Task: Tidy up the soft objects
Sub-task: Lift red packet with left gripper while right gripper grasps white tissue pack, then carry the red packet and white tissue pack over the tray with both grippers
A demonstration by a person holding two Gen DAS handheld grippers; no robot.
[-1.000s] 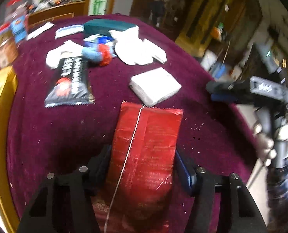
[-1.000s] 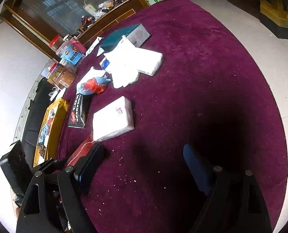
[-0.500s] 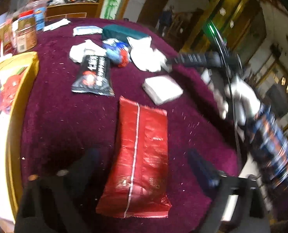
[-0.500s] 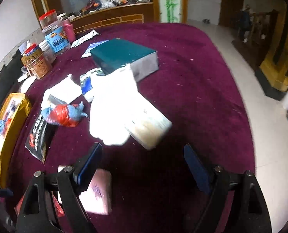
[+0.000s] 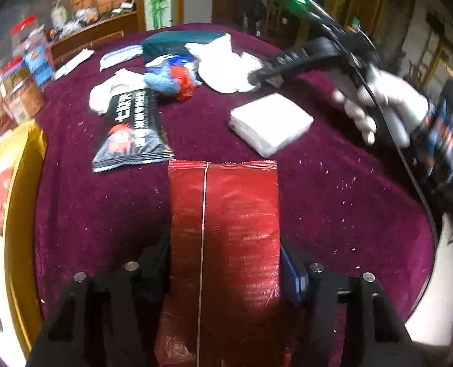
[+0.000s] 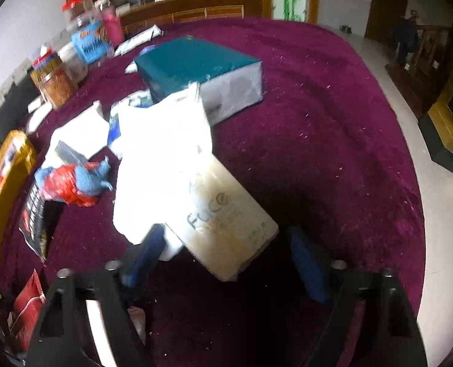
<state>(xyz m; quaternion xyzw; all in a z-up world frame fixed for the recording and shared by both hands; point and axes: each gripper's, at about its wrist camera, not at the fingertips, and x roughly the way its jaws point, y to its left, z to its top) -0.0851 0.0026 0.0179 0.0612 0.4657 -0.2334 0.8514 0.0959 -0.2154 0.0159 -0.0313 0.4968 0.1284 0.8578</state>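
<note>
My left gripper (image 5: 223, 263) is shut on a red snack packet (image 5: 226, 235) that lies lengthwise on the purple tablecloth (image 5: 333, 202). My right gripper (image 6: 223, 250) is open, its fingers either side of a white face-tissue pack (image 6: 226, 223) that lies partly under a white cloth (image 6: 162, 159). In the left wrist view the right gripper (image 5: 257, 78) reaches over that white cloth (image 5: 226, 64). A white napkin pack (image 5: 270, 124), a black snack packet (image 5: 131, 128) and a blue and red knitted toy (image 5: 173, 79) lie beyond the red packet.
A teal and grey box (image 6: 202, 73) stands behind the cloth. Jars (image 6: 55, 79) line the far left edge. A yellow box (image 5: 9, 214) lies along the left side. The table's round edge (image 6: 416, 183) drops to the floor on the right.
My left gripper opened and pulled back, then closed again on the red packet. My right gripper swung from the table's near side toward the tissue pack and white cloth.
</note>
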